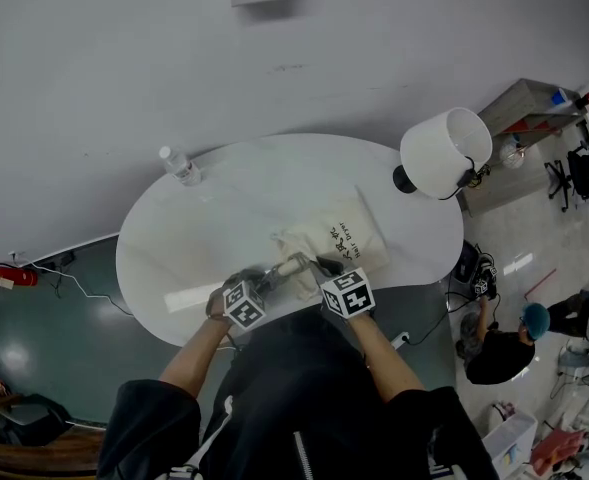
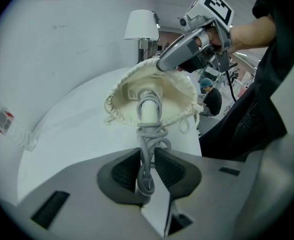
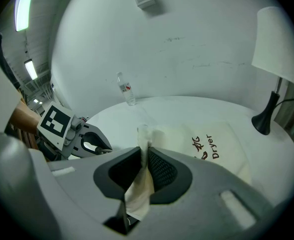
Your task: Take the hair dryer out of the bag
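A cream drawstring bag (image 1: 342,238) with dark print lies on the white oval table (image 1: 174,258). In the left gripper view its mouth (image 2: 174,96) gapes toward me. The white handle of the hair dryer (image 2: 148,112) sticks out of it, wound with a grey cord (image 2: 149,139). My left gripper (image 2: 147,166) is shut on that cord just outside the mouth. My right gripper (image 3: 146,159) is shut on a fold of the bag's rim (image 3: 142,184) and holds it up. In the head view both grippers (image 1: 267,276) (image 1: 319,266) meet at the bag's near end. The dryer's body is hidden inside.
A clear water bottle (image 1: 181,165) stands at the table's far left. A white-shaded lamp (image 1: 444,153) on a black stem stands at the far right, beside the bag. A person (image 1: 504,343) sits on the floor to the right of the table.
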Tool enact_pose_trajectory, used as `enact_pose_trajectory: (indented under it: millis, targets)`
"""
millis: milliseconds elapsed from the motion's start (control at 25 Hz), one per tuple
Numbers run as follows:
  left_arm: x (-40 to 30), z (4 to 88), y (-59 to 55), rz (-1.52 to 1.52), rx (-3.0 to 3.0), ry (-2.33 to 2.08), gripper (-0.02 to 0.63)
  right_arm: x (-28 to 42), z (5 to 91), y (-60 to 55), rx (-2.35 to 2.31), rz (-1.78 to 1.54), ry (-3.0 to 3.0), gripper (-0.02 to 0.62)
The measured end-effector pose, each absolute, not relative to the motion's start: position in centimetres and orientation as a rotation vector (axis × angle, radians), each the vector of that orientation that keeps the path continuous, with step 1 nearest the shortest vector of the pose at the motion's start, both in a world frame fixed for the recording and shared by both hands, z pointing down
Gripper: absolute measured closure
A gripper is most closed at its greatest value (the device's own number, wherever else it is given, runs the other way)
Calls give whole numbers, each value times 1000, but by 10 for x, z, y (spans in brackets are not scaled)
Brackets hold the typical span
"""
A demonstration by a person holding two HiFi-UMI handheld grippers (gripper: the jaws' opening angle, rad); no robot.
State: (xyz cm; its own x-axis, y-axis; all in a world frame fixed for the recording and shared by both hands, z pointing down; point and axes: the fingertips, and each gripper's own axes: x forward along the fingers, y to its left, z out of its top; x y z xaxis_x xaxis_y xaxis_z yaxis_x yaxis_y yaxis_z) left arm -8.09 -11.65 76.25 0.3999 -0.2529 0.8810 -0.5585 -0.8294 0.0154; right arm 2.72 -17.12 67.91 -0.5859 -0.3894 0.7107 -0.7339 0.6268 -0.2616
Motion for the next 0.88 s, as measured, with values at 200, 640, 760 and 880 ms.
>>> enact_pose_trajectory:
  millis: [200, 640, 760, 880]
  targets:
    - [-90, 764, -111, 1407, 2339, -713, 512, 27, 680, -170, 865, 729, -2235, 551]
    - [-105, 772, -97, 1441, 2299, -697, 512, 24, 680, -166, 852, 720, -2236, 551]
    - [-105, 768, -96, 1409, 2316, -712, 511, 25, 680, -165, 850, 719, -2238, 551]
    - [-108, 758, -99, 1379, 2331, -729, 503, 24, 680, -165, 849, 721, -2241, 551]
